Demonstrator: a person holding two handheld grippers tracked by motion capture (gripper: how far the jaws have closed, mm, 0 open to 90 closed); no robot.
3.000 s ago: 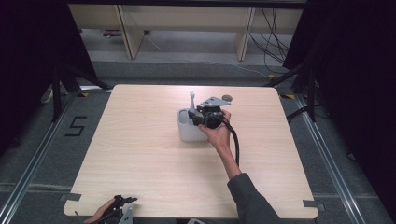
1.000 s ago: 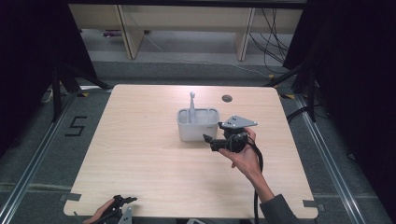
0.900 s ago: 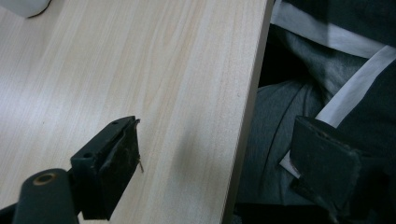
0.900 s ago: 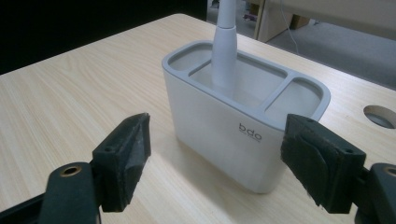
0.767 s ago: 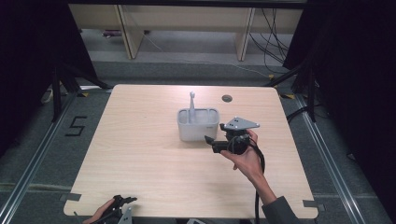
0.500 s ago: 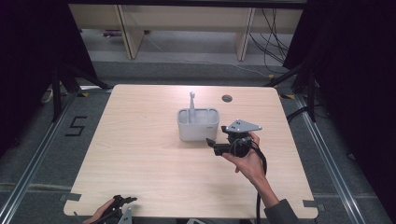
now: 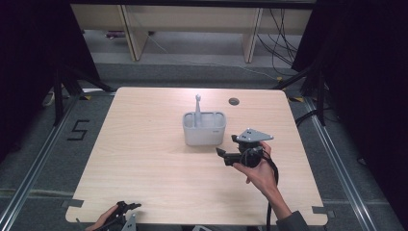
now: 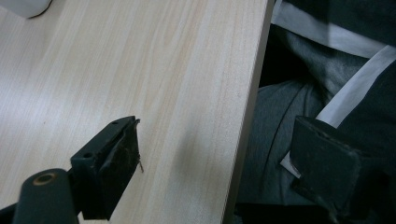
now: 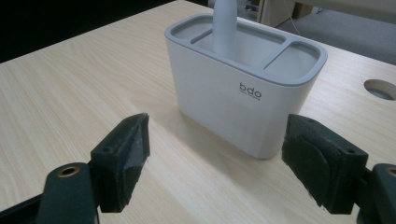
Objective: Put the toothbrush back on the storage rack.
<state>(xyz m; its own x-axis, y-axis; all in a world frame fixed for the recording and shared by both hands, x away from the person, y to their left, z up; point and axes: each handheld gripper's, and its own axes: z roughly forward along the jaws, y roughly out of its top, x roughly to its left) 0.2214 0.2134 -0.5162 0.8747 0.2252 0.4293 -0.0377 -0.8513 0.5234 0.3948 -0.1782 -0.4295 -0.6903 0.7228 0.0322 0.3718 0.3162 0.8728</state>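
Observation:
A white caddy (image 7: 204,129) with a grey rim stands near the middle of the table, marked "bdo" in the right gripper view (image 9: 243,93). A pale utensil handle (image 7: 197,107) stands upright in its middle compartment (image 9: 225,28). My right gripper (image 7: 223,157) hovers just right of and nearer than the caddy, pointing at it, open with nothing between the jaws (image 9: 217,144). My left gripper (image 7: 126,208) rests at the table's near edge, open and empty (image 8: 219,154), one jaw over the wood and one past the edge.
A round cable hole (image 7: 234,101) lies in the tabletop (image 7: 144,159) behind and right of the caddy (image 9: 380,88). The right gripper's cable trails back along the forearm. Dark floor and shelving surround the table.
My right gripper has drawn back from the caddy, moving right and toward the near side, with its jaws open. The utensil handle stays in the caddy. The left gripper has not moved.

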